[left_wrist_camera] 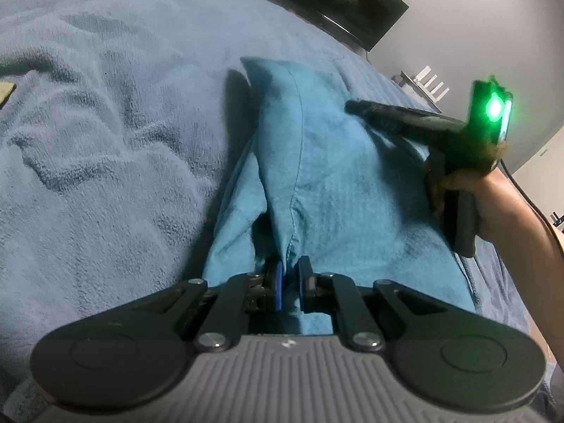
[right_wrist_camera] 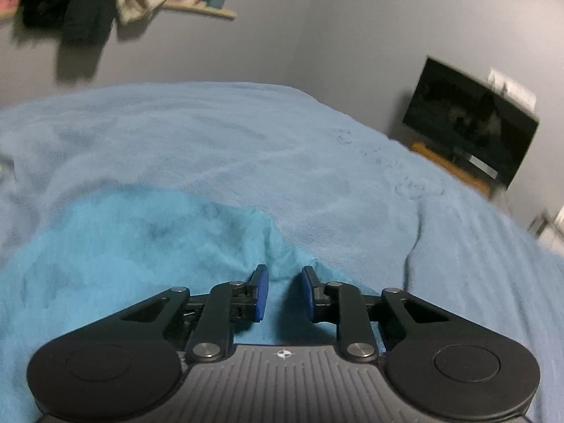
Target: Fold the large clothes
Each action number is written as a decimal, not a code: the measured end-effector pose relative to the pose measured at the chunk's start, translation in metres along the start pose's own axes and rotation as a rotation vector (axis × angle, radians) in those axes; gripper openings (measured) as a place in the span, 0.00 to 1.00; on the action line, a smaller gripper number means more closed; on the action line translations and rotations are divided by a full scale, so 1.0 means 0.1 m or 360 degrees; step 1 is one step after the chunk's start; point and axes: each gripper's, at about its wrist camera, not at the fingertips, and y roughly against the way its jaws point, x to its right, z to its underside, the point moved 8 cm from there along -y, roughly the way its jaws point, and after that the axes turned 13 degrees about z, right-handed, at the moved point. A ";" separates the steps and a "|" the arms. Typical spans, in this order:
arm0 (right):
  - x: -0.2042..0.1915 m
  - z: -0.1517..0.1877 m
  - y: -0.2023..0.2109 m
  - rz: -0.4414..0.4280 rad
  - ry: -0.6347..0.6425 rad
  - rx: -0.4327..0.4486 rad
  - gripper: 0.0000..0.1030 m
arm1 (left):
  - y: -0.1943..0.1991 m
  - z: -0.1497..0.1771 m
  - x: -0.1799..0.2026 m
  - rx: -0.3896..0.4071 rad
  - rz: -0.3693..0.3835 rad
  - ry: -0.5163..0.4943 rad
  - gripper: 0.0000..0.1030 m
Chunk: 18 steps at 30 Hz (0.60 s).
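A bright blue garment (left_wrist_camera: 317, 190) lies on a pale blue blanket (left_wrist_camera: 105, 141) that covers a bed. My left gripper (left_wrist_camera: 289, 275) is shut on a seamed fold of the garment and lifts it into a ridge. My right gripper (right_wrist_camera: 283, 289) hovers over the garment (right_wrist_camera: 141, 246) near its edge with its jaws a little apart and nothing clearly pinched between them. It also shows in the left wrist view (left_wrist_camera: 356, 107), held by a hand above the garment's right side, with a green light on its body.
The blanket (right_wrist_camera: 317, 162) is wrinkled. A dark television (right_wrist_camera: 469, 123) stands on a wooden stand past the bed's far right corner; it also shows in the left wrist view (left_wrist_camera: 342, 0). Clothes hang on the wall (right_wrist_camera: 88, 3) at the far left.
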 end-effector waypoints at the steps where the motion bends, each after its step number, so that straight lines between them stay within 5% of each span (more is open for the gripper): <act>1: 0.09 -0.04 -0.01 -0.0047 -0.0117 0.0005 0.20 | -0.01 0.00 0.00 -0.0004 0.0005 0.0005 0.05; 3: 0.37 -0.08 0.04 -0.0102 -0.0384 0.0056 0.20 | -0.02 0.01 0.00 -0.0013 0.0010 -0.0001 0.06; 6: 0.91 0.11 0.03 0.0070 -0.0505 0.0048 0.24 | -0.01 0.03 0.03 -0.0022 0.0003 -0.0019 0.06; 8: 1.20 0.29 -0.06 0.0165 -0.0528 -0.0032 0.55 | 0.00 0.03 0.05 -0.0020 0.0015 -0.0020 0.07; 9: 1.32 0.34 -0.04 0.0154 -0.0603 -0.0028 0.56 | 0.00 0.04 0.06 -0.0023 0.0028 -0.0022 0.07; 13: 1.50 0.40 0.13 0.0044 -0.0835 0.0007 0.56 | 0.00 0.06 0.08 -0.0039 0.0004 -0.0025 0.08; 18: 1.59 0.67 0.20 -0.0289 -0.1125 -0.0126 0.91 | -0.01 0.06 0.11 -0.0041 -0.0005 -0.0011 0.08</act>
